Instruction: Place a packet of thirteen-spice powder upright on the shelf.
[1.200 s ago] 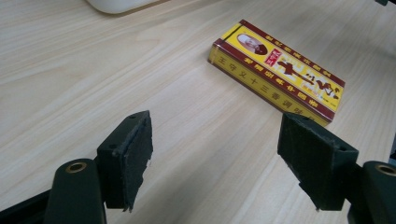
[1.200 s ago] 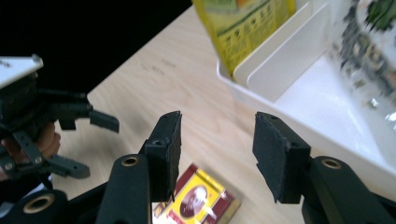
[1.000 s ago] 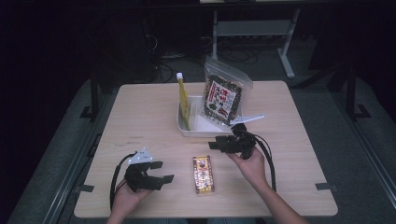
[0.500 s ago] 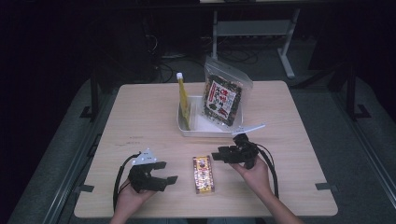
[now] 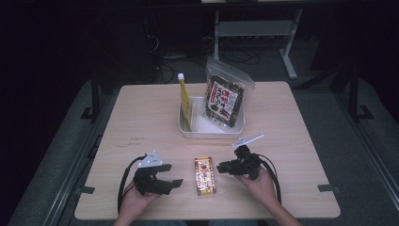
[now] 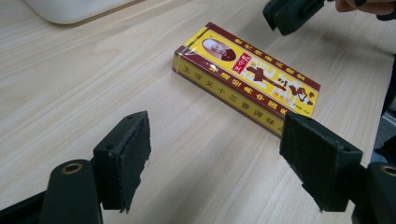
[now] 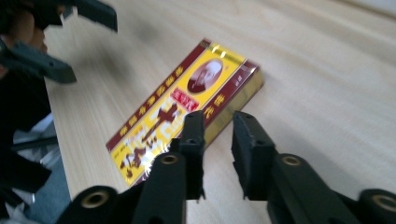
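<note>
A yellow and dark red box (image 5: 204, 175) lies flat near the table's front edge, between my two grippers. It is also in the left gripper view (image 6: 247, 77) and the right gripper view (image 7: 182, 107). My left gripper (image 5: 173, 174) rests just left of the box. Its jaws (image 6: 215, 135) are wide open with nothing between them. My right gripper (image 5: 220, 167) is low at the box's right side. Its jaws (image 7: 218, 114) are nearly shut, a narrow gap between them, nothing in it, their tips close to the box's edge.
A white tray (image 5: 211, 131) stands at the table's middle. It holds an upright yellow tube (image 5: 184, 99) and a clear snack bag (image 5: 225, 98) that leans on its far side. Bare wood surrounds the box.
My right gripper has come back from the tray's front toward the table's near edge and now sits beside the box. The left gripper has hardly moved.
</note>
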Demonstrator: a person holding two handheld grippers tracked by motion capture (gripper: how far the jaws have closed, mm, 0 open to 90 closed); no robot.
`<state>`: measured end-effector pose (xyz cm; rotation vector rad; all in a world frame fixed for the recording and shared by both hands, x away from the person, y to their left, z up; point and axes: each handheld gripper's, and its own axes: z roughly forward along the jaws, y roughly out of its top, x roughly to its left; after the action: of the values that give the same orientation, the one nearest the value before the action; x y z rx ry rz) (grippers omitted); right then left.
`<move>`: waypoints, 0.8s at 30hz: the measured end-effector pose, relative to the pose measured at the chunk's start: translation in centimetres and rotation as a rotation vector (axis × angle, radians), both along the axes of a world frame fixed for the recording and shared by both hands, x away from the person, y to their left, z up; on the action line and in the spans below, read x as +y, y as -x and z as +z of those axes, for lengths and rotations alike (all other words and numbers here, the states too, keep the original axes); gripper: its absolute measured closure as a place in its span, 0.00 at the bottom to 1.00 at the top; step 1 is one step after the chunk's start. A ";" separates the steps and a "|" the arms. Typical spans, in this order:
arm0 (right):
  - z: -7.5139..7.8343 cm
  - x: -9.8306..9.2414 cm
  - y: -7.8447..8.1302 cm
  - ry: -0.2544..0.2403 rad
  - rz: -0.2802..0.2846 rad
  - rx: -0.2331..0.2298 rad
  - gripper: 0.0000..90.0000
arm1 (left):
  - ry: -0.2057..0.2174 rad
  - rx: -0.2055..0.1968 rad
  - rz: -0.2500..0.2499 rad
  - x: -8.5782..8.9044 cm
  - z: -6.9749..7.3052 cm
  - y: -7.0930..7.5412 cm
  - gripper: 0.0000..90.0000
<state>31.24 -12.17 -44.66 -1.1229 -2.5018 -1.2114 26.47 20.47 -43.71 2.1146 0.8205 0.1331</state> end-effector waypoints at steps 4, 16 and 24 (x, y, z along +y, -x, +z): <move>-0.3 0.3 0.5 0.028 0.029 0.011 0.91 | -0.003 0.003 -0.005 -0.3 0.0 0.0 0.27; -1.4 1.7 1.6 0.082 0.128 0.064 0.97 | -0.011 0.014 -0.036 -1.2 -0.2 0.2 0.26; -1.2 2.7 1.9 0.048 0.166 0.081 0.94 | -0.015 0.030 -0.073 -2.0 -0.4 0.5 0.26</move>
<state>29.33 -9.43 -45.89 -0.9325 -2.5184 -1.0466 25.97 18.50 -44.15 2.1627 0.7603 0.0694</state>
